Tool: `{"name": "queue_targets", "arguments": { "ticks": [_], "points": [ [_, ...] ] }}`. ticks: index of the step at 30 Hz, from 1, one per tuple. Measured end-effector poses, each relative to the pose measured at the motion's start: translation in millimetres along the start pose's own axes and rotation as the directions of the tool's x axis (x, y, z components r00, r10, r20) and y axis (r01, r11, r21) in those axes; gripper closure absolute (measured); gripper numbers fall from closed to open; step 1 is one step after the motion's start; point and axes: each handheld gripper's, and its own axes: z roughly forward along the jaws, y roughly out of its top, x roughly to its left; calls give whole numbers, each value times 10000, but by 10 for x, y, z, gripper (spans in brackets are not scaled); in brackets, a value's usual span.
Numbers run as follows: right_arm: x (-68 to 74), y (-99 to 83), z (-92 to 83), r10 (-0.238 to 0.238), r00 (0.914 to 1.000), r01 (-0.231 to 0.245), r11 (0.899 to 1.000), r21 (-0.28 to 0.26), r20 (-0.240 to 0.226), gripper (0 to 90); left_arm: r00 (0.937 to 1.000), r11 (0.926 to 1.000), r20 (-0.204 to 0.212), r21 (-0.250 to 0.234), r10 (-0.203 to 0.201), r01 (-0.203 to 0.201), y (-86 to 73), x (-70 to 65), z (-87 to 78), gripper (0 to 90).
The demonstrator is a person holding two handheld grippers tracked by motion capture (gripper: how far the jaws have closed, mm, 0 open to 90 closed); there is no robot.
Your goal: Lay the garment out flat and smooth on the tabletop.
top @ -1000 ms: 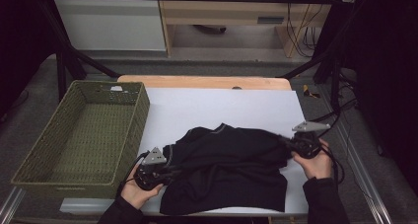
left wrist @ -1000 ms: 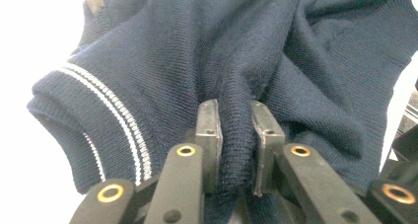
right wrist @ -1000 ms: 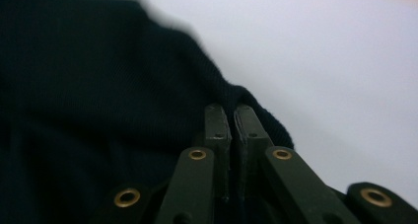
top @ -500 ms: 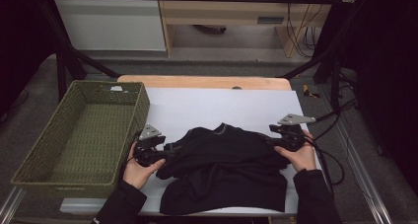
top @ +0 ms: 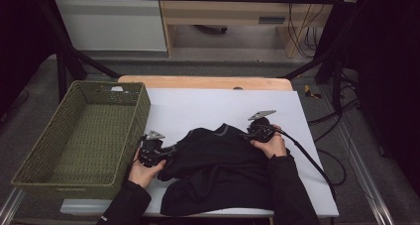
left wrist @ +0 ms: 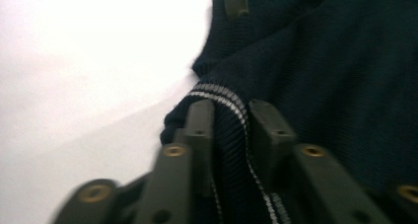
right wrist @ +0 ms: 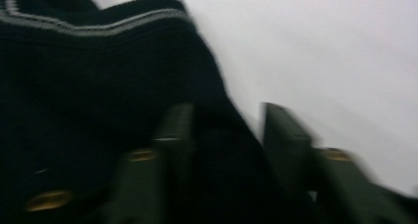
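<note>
Dark knit sweater (top: 218, 173) bunched on white tabletop (top: 198, 106). Left tool (left wrist: 230, 116) just closed, clamped on its striped ribbed hem (left wrist: 217, 93). Right tool (right wrist: 226, 116) closing too, fabric between jaws; clamped or not, can't tell.

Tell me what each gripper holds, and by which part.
The left gripper pinches the dark sweater by a striped ribbed edge. The right gripper has a fold of the sweater's edge between its jaws, but blur hides whether they press on it.
</note>
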Motion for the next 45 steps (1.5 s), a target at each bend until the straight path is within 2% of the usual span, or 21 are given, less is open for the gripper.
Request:
{"name": "queue_targets", "arguments": {
  "ticks": [2,4,6,8,11,12,14,16,18,20,21,22,24,26,29,33,35,37,40,44,45],
  "points": [
    [19,0,-14,47,9996,-41,9997,231,-261,863,10000,9998,58,-182,64,-63,4,-16,-16,775],
    [11,6,-87,203,9995,-198,9996,189,-222,883,9999,9986,102,-512,130,-124,18,-30,-58,785],
    [-16,15,-229,439,9990,-433,9974,-578,99,887,9993,9931,236,-1144,304,-275,52,-48,-137,786],
    [-59,30,-440,794,9965,-744,9856,-1518,275,888,9982,9823,305,-1817,525,-461,96,-73,-239,786],
    [-116,30,-790,849,9925,-599,9652,-2544,885,889,9932,9630,633,-2579,980,-786,154,-118,-366,783],
    [-128,16,-899,847,9909,-533,9605,-2733,1045,889,9914,9603,779,-2670,1048,-806,157,-138,-381,781],
    [-135,-47,-1075,810,9894,-446,9594,-2785,1203,888,9884,9713,966,-2184,1175,-941,145,-188,-353,771],
    [-111,-152,-1130,698,9935,-497,9766,-2095,897,881,9869,9818,889,-1461,1349,-1211,93,-235,-275,754],
    [-48,-295,-1068,573,9971,-534,9955,-777,493,860,9875,9844,621,-1094,1450,-1376,10,-262,-204,721],
    [23,-437,-950,458,9989,-459,9986,266,14,787,9892,9881,331,-620,1430,-1407,-36,-250,-145,665],
    [51,-485,-911,383,9992,-378,9984,429,-113,734,9892,9881,331,-620,1430,-1407,-36,-250,-145,608],
    [64,-503,-892,370,9992,-366,9989,292,-159,718,9940,9922,242,-681,1066,-1047,-41,-204,-119,550],
    [51,-463,-915,535,9980,-545,9981,-282,-340,637,9968,9926,133,-943,785,-769,-21,-174,-105,430],
    [17,-376,-944,525,9986,-533,9938,-977,-102,570,9982,9919,37,-1130,596,-588,9,-155,-97,355],
    [-36,-237,-914,530,9977,-453,9856,-1632,427,448,9996,9903,44,-1361,275,-267,75,-136,-77,298],
    [-109,-120,-709,606,9975,-530,9819,-1819,362,371,9993,9925,181,-1184,325,-301,171,-156,21,249],
    [-136,-87,-553,570,9981,-526,9866,-1546,241,334,9993,9956,235,-901,284,-262,207,-165,105,251],
    [-161,-82,-393,623,9980,-609,9901,-1263,69,323,9985,9982,532,-602,102,-70,226,-143,198,280],
    [-171,-99,-225,796,9965,-812,9944,-670,-268,398,9978,9996,660,-257,-51,68,213,-127,326,403],
    [-119,-114,-200,746,9931,-750,9972,-15,-907,782,9971,10000,756,-3,48,-48,216,-132,367,692],
    [-118,-112,-221,868,9902,-864,9962,84,-1094,817,9968,9999,789,85,92,-99,227,-137,363,752]
  ]
}}
